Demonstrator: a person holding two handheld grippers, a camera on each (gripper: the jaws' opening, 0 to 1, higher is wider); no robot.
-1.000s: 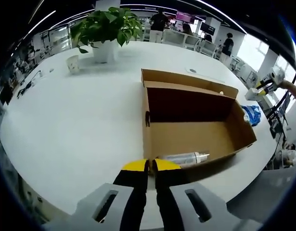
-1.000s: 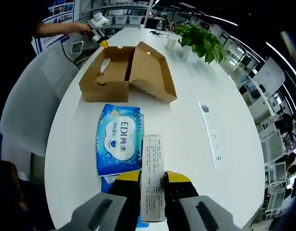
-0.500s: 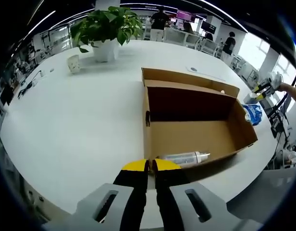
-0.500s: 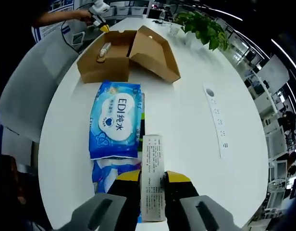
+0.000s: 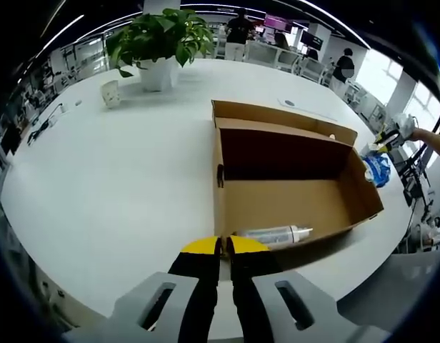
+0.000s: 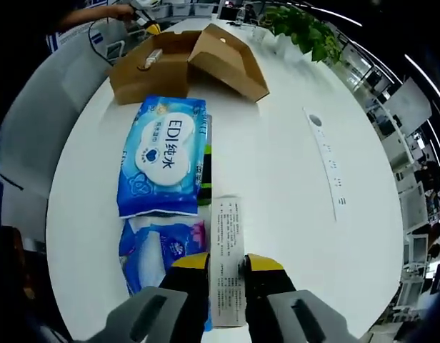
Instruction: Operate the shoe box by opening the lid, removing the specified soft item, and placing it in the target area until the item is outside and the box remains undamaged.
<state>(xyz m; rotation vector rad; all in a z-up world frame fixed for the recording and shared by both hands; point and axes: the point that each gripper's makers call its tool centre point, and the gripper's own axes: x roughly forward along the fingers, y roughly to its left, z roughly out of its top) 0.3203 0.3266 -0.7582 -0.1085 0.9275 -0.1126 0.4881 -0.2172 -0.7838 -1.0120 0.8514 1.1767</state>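
Box (image 5: 291,189) lies open mid-frame on table (image 5: 113,186), bottle (image 5: 276,234) inside at near wall. Left gripper (image 5: 221,249) jaws closed, empty, at box's near edge. Lower carton (image 6: 228,259) flat beside wipes pack (image 6: 165,163), clear of box, release gently. Right gripper (image 6: 227,263) clamps carton, bottom centre, above table.

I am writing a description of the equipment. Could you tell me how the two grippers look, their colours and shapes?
Both look alike. The left gripper and the right gripper each have two black jaws with yellow tips, rising from pale grey moulded bodies with a slot-shaped opening on each side. No cables or markings are visible on them.
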